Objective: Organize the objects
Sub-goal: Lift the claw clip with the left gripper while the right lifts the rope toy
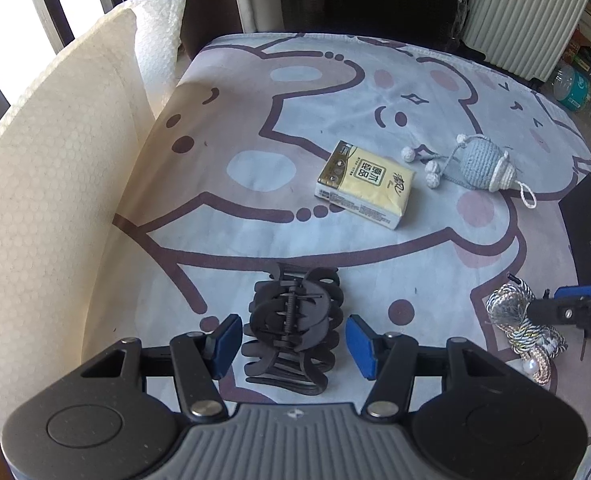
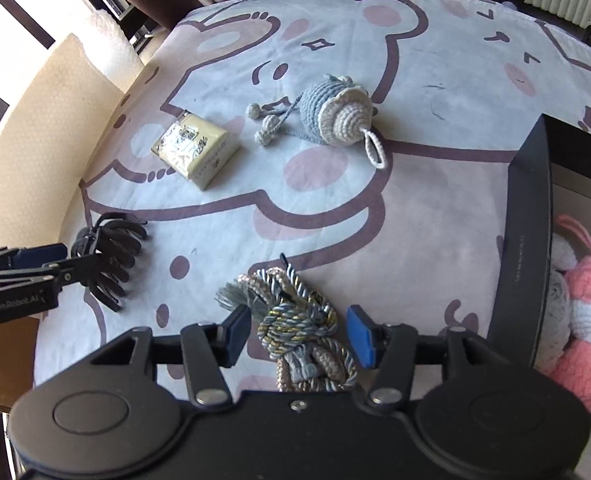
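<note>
A dark claw hair clip lies on the bear-print cloth between the pads of my left gripper, with a gap on each side, so that gripper is open. In the right wrist view, a knotted bundle of silver-blue and beige cord lies between the pads of my right gripper, which is open around it and not pressing on it. Farther back lie a yellow tissue pack and a blue and cream crochet toy with pom-pom strings. Each gripper shows in the other's view: the left gripper and the right gripper.
A black box stands at the cloth's right edge, with a pink crochet piece and a grey one inside. Cream pillows line the left side. A white radiator and a plastic bottle stand beyond the far edge.
</note>
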{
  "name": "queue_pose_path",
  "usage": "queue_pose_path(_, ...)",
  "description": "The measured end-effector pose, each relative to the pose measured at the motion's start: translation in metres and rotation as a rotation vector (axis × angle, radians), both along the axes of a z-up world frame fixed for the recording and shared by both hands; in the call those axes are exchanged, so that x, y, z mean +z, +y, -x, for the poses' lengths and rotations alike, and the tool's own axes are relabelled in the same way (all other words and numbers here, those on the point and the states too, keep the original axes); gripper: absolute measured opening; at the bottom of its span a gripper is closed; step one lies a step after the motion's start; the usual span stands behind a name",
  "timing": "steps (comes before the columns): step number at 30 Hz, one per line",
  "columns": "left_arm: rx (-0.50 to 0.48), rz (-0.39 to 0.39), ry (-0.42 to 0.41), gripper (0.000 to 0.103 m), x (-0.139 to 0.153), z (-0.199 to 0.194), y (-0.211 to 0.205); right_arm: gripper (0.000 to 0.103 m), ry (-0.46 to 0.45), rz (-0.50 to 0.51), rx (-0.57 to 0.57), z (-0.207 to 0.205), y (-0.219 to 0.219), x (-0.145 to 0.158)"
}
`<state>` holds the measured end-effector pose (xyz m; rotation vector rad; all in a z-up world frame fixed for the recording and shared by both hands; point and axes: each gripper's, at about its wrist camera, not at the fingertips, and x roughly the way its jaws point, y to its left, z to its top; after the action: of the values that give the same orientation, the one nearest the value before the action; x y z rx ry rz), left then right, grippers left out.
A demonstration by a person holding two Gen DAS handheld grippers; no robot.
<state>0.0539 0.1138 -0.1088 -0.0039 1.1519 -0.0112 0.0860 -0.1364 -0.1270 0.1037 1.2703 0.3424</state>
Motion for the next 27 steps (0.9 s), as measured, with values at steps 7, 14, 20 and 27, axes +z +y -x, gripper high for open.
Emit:
queue_pose_path(7,-0.035,-0.014,0.020,0.058,-0.006,-0.004,-0.007,0.057,-0.041,-0.085,-0.048,-0.008,-0.020,0.003)
queue_pose_path(14,-0.033,-0.010,0.025,0.057,-0.009,-0.007,-0.005,0.057,-0.029,-0.118,0.079,-0.014,-0.022,-0.018)
queue_pose_path(20,-0.031,-0.016,0.044,0.057,-0.015,-0.010,-0.004,0.058,0.004,-0.145,0.161,-0.013,-0.007,-0.028)
queue_pose_path(27,-0.019,-0.009,0.047,0.049,-0.014,-0.009,0.001,0.048,0.013,-0.092,0.318,-0.003,0.016,-0.023)
